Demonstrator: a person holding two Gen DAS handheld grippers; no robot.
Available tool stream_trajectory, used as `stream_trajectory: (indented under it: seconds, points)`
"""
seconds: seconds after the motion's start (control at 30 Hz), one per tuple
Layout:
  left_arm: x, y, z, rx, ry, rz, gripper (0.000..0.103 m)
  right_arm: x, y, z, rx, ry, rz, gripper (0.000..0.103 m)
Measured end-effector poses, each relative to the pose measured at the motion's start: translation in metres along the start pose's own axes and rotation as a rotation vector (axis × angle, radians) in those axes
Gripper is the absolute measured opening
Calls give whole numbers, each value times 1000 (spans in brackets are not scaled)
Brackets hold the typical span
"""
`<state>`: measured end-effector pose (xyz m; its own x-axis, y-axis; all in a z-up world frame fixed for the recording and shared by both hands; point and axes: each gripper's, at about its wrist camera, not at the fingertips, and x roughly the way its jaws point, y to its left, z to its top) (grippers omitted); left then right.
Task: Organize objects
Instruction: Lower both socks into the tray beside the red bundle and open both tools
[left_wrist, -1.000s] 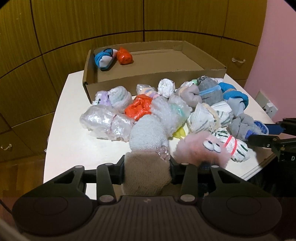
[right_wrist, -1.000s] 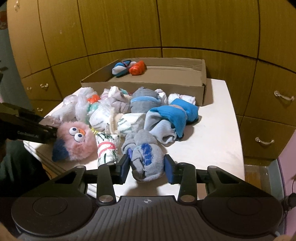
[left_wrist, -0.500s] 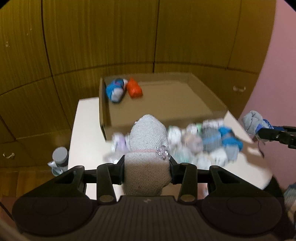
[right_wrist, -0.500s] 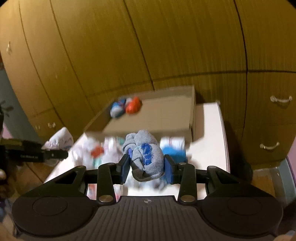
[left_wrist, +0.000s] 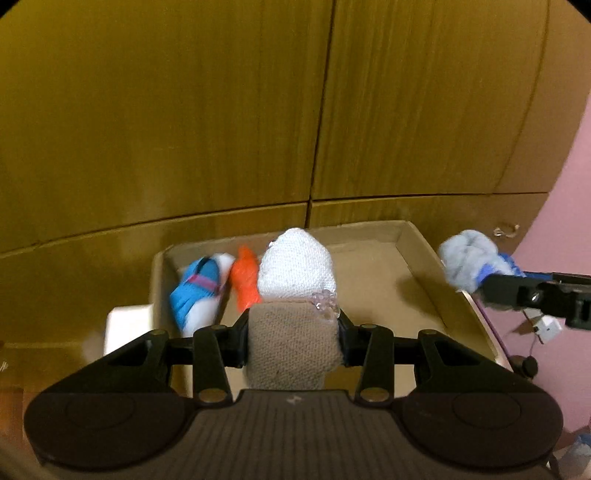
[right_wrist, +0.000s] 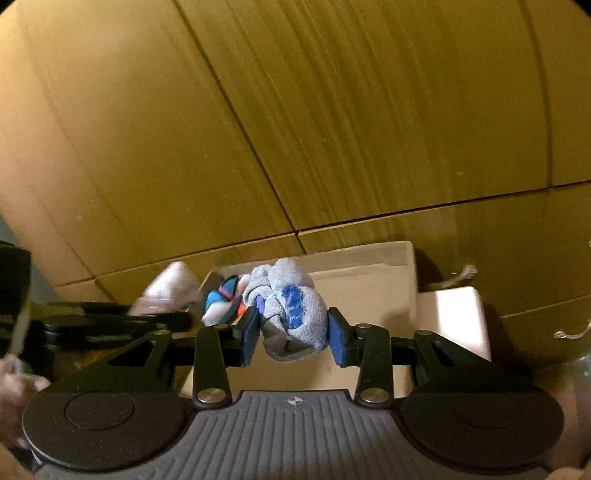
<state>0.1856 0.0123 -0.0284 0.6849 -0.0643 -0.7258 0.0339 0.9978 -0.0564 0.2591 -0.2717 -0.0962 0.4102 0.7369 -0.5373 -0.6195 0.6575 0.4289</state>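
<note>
My left gripper (left_wrist: 292, 332) is shut on a beige and white knitted sock roll (left_wrist: 295, 269) and holds it above the near part of the open cardboard box (left_wrist: 373, 280). A blue and white sock roll (left_wrist: 197, 291) and an orange roll (left_wrist: 244, 282) lie in the box's far left corner. My right gripper (right_wrist: 292, 332) is shut on a grey sock bundle with blue patches (right_wrist: 291, 306), held in the air before the box (right_wrist: 365, 273). That bundle (left_wrist: 469, 262) also shows at the right of the left wrist view, beside the box's right wall.
Wooden cabinet doors (left_wrist: 221, 129) fill the background behind the box. A white table (right_wrist: 458, 317) carries the box. A pink wall (left_wrist: 565, 229) stands at the right. The pile of other sock rolls is out of view.
Both grippers have risen and moved forward from the sock pile to the box, each carrying its bundle. The pile on the table has dropped out of view.
</note>
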Motion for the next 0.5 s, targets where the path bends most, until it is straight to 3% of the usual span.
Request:
stream_trajectory:
  seconds: [0.17, 0.5]
  points:
    - [68, -11, 19, 33, 57, 12, 39, 54, -6, 18, 31, 47, -22, 45]
    - [141, -11, 18, -24, 116, 58, 39, 128, -21, 27, 65, 131, -66, 46]
